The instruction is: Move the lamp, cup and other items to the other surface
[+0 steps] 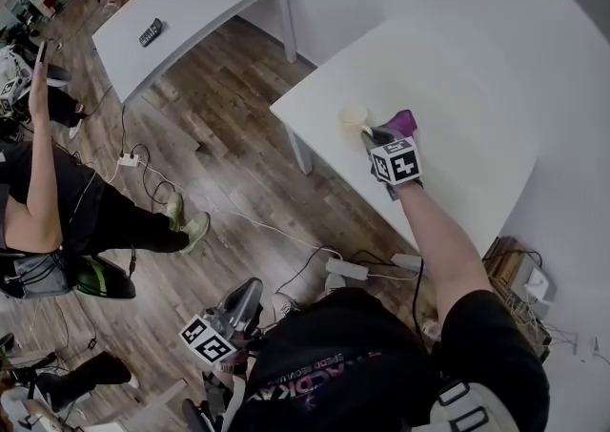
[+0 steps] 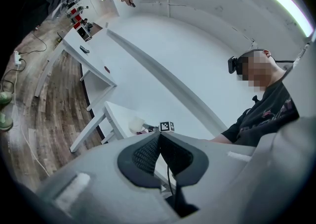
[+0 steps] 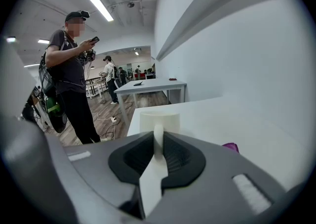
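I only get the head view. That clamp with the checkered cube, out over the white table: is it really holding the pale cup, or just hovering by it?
Observer: It is holding it. In the right gripper view, the right gripper has its pads pressed on the handle of the cup.
Operator: And the other clamp, low by the person's waist? I mostly see its cube.
Observer: In the left gripper view, the left gripper has its jaws together, with nothing between them.

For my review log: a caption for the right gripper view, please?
Right tongs shut on a white cup by its handle, white table beyond.
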`<act>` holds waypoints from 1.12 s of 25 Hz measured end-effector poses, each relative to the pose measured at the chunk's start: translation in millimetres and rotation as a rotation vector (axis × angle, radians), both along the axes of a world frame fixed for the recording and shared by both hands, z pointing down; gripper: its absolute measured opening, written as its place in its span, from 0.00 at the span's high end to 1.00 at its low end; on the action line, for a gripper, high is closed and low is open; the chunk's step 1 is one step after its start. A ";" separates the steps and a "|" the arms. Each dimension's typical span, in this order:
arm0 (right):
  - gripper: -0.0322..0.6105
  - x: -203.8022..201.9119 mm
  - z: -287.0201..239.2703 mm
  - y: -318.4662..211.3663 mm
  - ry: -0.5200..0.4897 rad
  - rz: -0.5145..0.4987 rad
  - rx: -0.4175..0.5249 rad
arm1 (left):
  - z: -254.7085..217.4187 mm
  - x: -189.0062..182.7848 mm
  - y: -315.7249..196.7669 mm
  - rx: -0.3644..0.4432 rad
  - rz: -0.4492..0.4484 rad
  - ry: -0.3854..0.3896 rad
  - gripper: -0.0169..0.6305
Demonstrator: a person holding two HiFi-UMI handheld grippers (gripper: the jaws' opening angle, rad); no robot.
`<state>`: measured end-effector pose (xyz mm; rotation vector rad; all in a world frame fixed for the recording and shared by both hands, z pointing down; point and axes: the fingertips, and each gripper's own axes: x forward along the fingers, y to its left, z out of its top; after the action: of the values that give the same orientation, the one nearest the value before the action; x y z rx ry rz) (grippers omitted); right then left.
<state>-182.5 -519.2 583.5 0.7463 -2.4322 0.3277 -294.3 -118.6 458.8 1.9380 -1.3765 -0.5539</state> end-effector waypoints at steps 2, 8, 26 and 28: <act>0.87 2.6 -9.4 2.2 -0.014 0.003 0.011 | -0.8 1.0 -2.9 0.009 0.010 0.008 0.98; 0.87 0.7 -41.4 8.2 -0.070 0.005 0.045 | -2.8 3.1 -10.5 0.027 0.041 0.022 0.98; 0.88 34.2 -118.4 51.1 -0.325 0.154 0.105 | 7.3 13.2 -28.1 -0.007 0.228 0.041 0.98; 0.88 39.0 -124.3 57.1 -0.329 0.170 0.114 | 4.5 12.0 -29.6 0.003 0.253 0.041 0.98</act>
<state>-143.5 -462.0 459.3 1.0223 -2.7184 0.4079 -282.3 -148.2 463.3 2.0525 -1.0837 -0.4714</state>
